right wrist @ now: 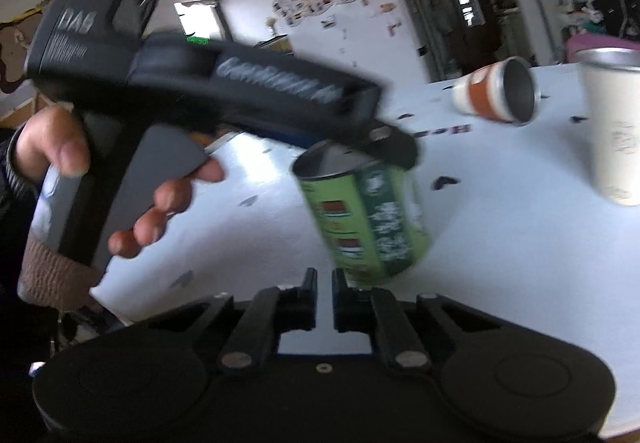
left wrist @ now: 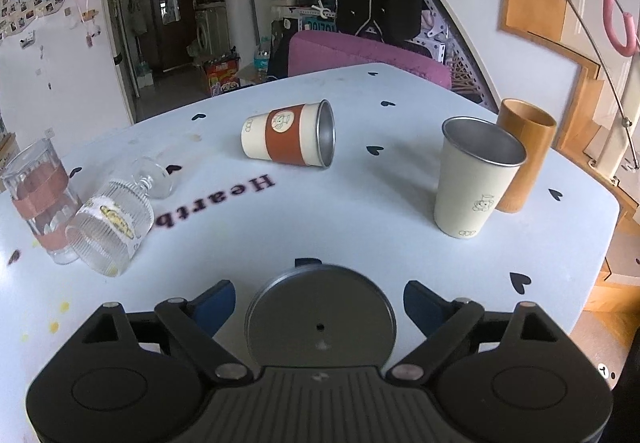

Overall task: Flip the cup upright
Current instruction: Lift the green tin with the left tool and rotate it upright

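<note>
A green cup point(right wrist: 368, 215) stands nearly upright, slightly tilted, on the white table; in the left wrist view I see its grey round end point(left wrist: 320, 317) between the fingers. My left gripper point(left wrist: 320, 303) is open, its blue pads apart on either side of that cup; its body also shows in the right wrist view point(right wrist: 224, 87). A cream cup with an orange band point(left wrist: 290, 135) lies on its side at the table's middle, also in the right wrist view point(right wrist: 496, 91). My right gripper point(right wrist: 324, 295) is shut and empty, just in front of the green cup.
A cream steel cup point(left wrist: 476, 179) stands upright at right, a wooden cup point(left wrist: 524, 155) behind it. A ribbed glass goblet point(left wrist: 116, 223) lies on its side at left beside an upright glass point(left wrist: 38, 199). A pink chair point(left wrist: 360, 51) is behind the table.
</note>
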{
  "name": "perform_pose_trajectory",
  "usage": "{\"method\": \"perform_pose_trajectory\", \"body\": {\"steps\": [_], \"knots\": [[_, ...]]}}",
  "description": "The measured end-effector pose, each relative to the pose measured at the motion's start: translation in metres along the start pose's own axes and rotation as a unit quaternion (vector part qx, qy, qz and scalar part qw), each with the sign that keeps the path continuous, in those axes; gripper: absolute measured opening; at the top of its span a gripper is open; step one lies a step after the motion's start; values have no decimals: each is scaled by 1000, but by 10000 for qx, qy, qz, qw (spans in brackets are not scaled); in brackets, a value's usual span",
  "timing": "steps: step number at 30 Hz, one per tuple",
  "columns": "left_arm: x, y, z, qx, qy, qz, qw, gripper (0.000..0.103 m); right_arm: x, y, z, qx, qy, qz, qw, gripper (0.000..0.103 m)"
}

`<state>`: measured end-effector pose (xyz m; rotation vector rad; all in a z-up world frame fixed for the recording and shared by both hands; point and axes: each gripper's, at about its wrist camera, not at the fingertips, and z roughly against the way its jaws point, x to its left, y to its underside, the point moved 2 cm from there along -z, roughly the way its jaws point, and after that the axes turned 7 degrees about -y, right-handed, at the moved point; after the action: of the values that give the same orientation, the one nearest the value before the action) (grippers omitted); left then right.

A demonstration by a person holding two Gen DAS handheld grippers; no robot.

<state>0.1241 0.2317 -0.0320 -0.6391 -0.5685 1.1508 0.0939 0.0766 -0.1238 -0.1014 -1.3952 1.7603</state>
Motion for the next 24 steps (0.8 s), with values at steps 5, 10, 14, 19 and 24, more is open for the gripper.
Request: {"method": "perform_pose_trajectory", "body": {"steps": [5, 10, 14, 19, 24], "knots": [[4, 0, -5, 97, 96, 155, 9998, 75, 4, -1, -17, 54, -182, -268, 9995, 6], [9, 10, 11, -71, 221, 130, 9996, 75, -3, 4, -22, 85, 49, -490, 9988, 3], [17, 23, 29, -129, 346, 225, 9991, 75, -11, 4, -13, 18, 119, -687, 9976, 1], [22, 48, 32, -24, 487, 331, 9983, 74, -25, -1, -6, -135, 398, -816, 9958, 1], [35, 66, 24, 91, 590, 685, 9959, 74, -34, 0, -3, -166, 549, -831, 9949, 1]]}}
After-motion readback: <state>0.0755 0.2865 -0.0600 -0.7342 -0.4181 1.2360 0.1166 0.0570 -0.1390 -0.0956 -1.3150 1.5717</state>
